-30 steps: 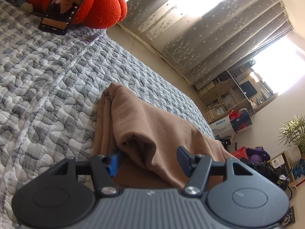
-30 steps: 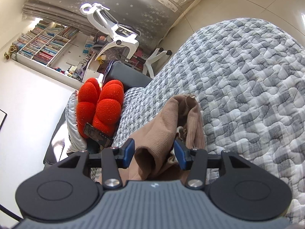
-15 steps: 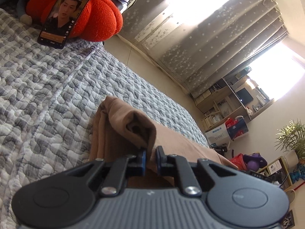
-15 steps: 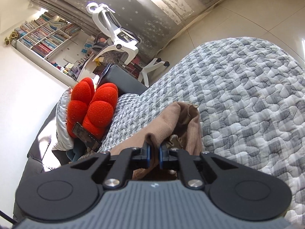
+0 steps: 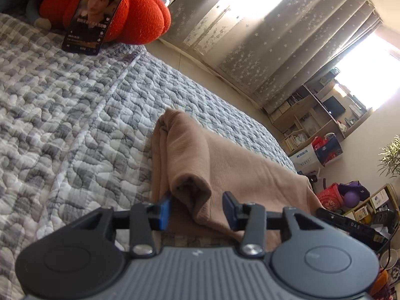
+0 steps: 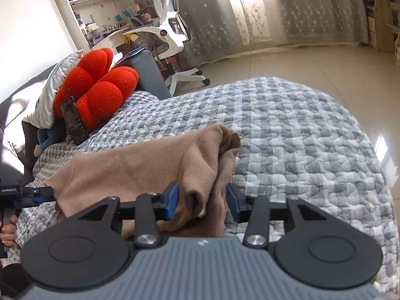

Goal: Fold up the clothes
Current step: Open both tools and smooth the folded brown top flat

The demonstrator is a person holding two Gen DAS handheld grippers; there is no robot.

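Tan ribbed knit garment (image 5: 225,165): partly folded, on grey quilted bedspread (image 5: 62,115), well apart from red cushion (image 5: 140,22).
Handling, judged: light, limp, non-slip, not fragile; take doubled edge at near fold.
Left gripper (image 5: 197,208): jaws just reopened, fold between pads, unpinched.
Right gripper (image 6: 202,201): same.
Containers: none on bed.

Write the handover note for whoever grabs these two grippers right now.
Left claw: jaws have just been opening, now apart, a fold of the tan garment between them but not pinched.
Right claw: the same, jaws just reopened, a bunched edge of the garment between them, not gripped.
The garment lies on the grey quilt, partly folded over itself and rumpled at the near edge.
A phone leans on the red cushion at the far end, clear of the work.
Done: a first fold over.
Left: smooth the bunched edge and finish folding, as far as I can judge.
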